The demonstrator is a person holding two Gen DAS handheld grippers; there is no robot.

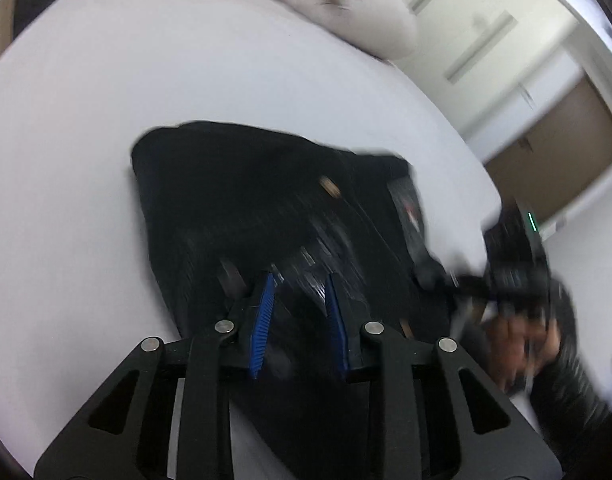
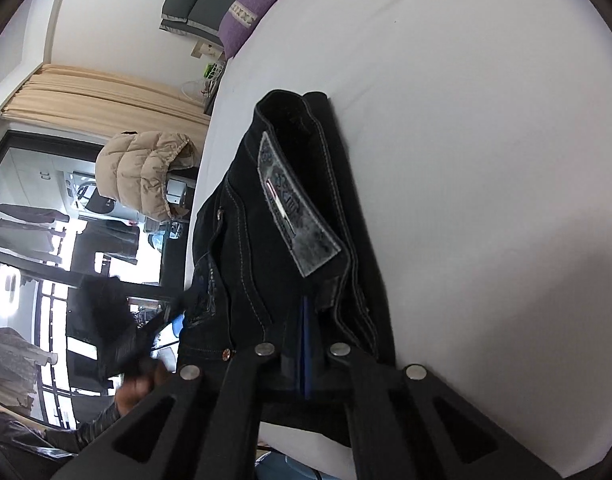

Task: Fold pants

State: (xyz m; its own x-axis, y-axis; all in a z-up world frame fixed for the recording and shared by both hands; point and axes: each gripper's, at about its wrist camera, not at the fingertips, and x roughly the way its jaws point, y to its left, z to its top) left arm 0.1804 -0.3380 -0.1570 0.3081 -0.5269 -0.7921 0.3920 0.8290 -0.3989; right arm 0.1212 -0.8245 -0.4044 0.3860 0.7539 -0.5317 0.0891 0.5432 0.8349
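My right gripper [image 2: 304,354] is pinched on the pants [image 2: 306,216] at their thick, stiff waistband, my left gripper [image 1: 300,300] is spread above the heavy, floppy denim.

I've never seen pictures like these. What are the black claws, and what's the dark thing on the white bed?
The claws are two-finger grippers; a person holds one in each hand. Each has a camera that bends the view. One picture looks along the left gripper, the other along the right gripper. The dark thing is black pants, lying on the bed. The right gripper is pinched shut on the pants. The left one's jaws stand apart over them; too blurry to tell if it grips.
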